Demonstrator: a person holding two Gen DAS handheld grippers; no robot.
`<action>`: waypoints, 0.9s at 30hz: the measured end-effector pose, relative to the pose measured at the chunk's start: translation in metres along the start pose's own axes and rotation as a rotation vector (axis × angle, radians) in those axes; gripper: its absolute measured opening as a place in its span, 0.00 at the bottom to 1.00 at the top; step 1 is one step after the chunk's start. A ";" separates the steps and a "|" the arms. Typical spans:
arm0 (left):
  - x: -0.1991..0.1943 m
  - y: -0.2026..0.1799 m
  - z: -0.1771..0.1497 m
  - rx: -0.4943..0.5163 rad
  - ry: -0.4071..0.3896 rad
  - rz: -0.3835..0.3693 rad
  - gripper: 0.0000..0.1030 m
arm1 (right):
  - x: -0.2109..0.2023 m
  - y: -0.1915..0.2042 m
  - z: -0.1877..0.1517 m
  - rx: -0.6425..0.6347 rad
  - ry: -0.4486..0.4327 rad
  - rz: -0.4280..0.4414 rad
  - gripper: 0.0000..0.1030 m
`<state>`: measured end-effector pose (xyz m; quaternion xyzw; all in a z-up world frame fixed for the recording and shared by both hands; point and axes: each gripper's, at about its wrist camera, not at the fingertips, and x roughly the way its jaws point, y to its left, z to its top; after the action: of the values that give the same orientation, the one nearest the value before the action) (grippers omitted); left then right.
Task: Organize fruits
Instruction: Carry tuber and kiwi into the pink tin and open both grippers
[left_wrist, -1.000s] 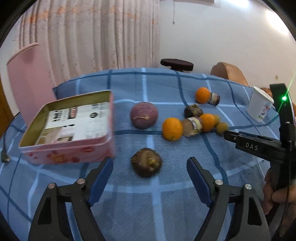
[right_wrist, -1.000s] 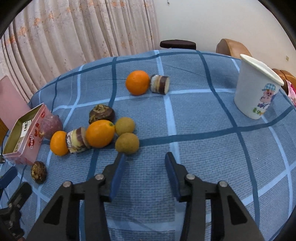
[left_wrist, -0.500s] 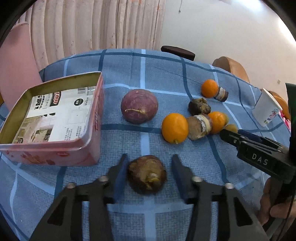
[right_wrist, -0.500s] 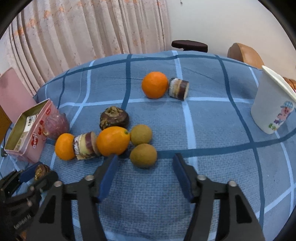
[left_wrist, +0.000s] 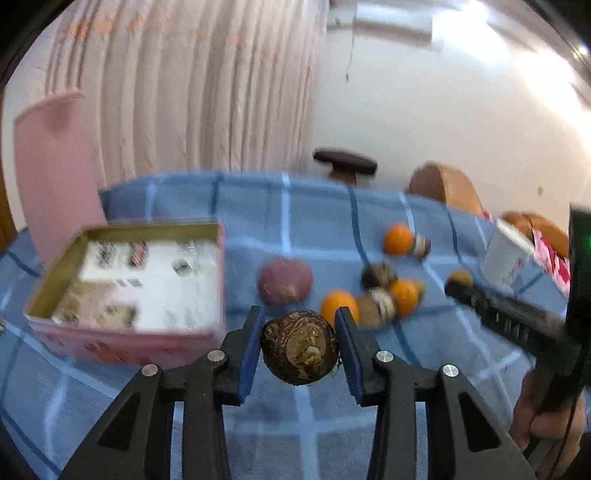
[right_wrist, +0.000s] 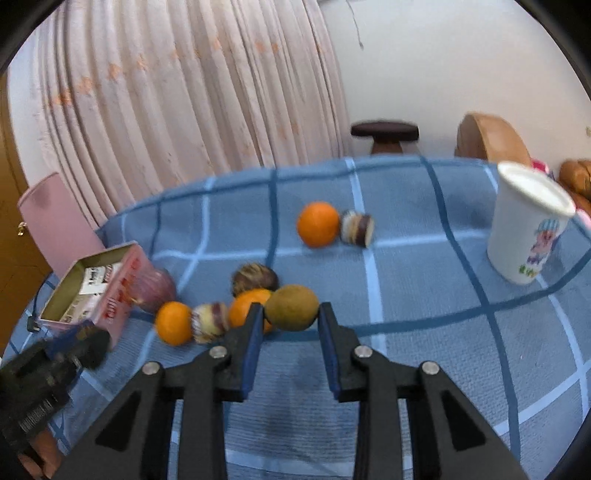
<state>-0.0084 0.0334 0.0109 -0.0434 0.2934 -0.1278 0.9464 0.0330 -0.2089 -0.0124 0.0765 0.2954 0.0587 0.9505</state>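
Since earlier frame: both grippers closed on fruit and lifted. Left gripper (left_wrist: 300, 349) still closing, pads pinch brown fruit (left_wrist: 300, 348); right gripper (right_wrist: 291, 332) still closing on green fruit (right_wrist: 291, 307).

Progress: tin (left_wrist: 127, 334) at left holds no fruit; sorting just begun.

Count on cloth: oranges three, purple fruit one, cakes three. Cup one, far right.

Left gripper (left_wrist: 300, 345) closing, pads on brown fruit (left_wrist: 300, 347), just right of pink tin (left_wrist: 129, 332); oranges (left_wrist: 338, 308) beyond.
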 end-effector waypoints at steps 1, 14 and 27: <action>-0.004 0.008 0.007 -0.008 -0.025 0.011 0.40 | -0.005 0.007 0.000 -0.013 -0.018 0.012 0.32; 0.001 0.139 0.036 -0.122 -0.082 0.294 0.40 | 0.032 0.160 0.015 -0.167 -0.007 0.237 0.32; 0.024 0.153 0.026 -0.098 0.016 0.375 0.40 | 0.099 0.216 0.002 -0.204 0.126 0.314 0.32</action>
<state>0.0585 0.1743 -0.0044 -0.0330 0.3098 0.0646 0.9480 0.1009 0.0183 -0.0263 0.0211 0.3313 0.2404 0.9121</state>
